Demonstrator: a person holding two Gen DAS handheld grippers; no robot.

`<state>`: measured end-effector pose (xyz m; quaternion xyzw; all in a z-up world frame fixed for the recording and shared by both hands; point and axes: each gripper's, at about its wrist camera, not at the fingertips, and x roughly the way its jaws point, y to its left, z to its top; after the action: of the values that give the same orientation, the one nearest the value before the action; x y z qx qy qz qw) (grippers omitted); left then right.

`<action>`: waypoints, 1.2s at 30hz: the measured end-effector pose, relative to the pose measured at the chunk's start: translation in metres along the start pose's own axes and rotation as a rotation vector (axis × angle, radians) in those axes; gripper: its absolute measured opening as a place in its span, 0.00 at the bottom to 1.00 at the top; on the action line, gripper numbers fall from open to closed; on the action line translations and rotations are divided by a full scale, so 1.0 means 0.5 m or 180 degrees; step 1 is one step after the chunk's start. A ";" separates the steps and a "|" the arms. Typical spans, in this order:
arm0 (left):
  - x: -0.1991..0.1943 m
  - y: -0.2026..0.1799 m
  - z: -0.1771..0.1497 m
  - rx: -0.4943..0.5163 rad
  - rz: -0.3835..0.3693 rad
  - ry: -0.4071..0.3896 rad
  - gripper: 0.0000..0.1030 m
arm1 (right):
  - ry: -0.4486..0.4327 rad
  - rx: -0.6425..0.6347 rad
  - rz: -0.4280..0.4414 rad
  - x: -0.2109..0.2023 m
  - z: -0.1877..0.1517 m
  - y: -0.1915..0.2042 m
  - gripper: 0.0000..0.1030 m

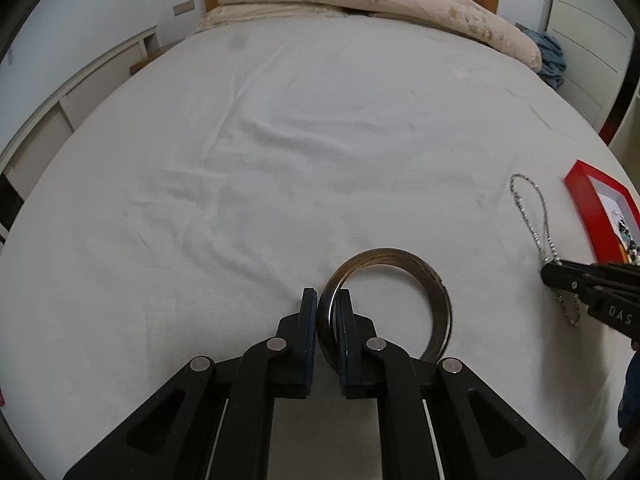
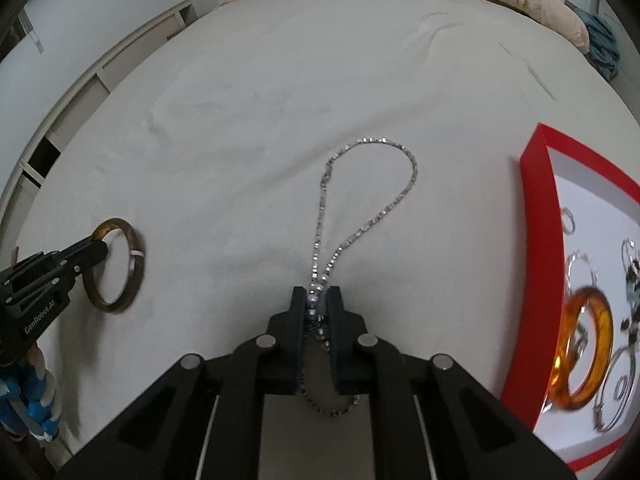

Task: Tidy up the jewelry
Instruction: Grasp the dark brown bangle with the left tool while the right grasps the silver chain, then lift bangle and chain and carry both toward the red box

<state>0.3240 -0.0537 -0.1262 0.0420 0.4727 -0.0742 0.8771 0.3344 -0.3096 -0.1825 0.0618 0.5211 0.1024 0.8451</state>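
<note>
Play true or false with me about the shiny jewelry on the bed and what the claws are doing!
1. The left claw pinches the dark brown round bangle. True.
2. The right claw is open and holds nothing. False: it is shut on the silver beaded chain necklace.
3. The red-rimmed white jewelry box lies to the right of the necklace. True.
4. A see-through orange bangle lies on the white bed sheet. False: it sits inside the box.
5. The necklace's far loop lies on the sheet. True.
</note>
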 end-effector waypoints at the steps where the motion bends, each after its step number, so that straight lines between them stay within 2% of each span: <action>1: -0.007 -0.002 0.001 0.0008 -0.0002 -0.0019 0.08 | -0.0022 0.0022 0.0032 -0.006 -0.007 0.002 0.09; 14: -0.092 -0.028 -0.009 0.0088 0.0031 -0.0233 0.08 | -0.0363 0.0277 0.0376 -0.120 -0.065 0.020 0.09; 30: -0.226 -0.078 -0.032 0.0213 0.0007 -0.0519 0.08 | -0.0771 0.0313 0.0421 -0.283 -0.060 0.045 0.08; 36: -0.277 -0.104 -0.045 0.0267 0.0002 -0.0617 0.08 | -0.0918 0.0303 0.0425 -0.346 -0.078 0.036 0.08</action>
<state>0.2218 -0.0893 -0.0230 0.0714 0.3820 -0.0973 0.9162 0.2222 -0.3331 -0.0459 0.1504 0.3934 0.1236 0.8985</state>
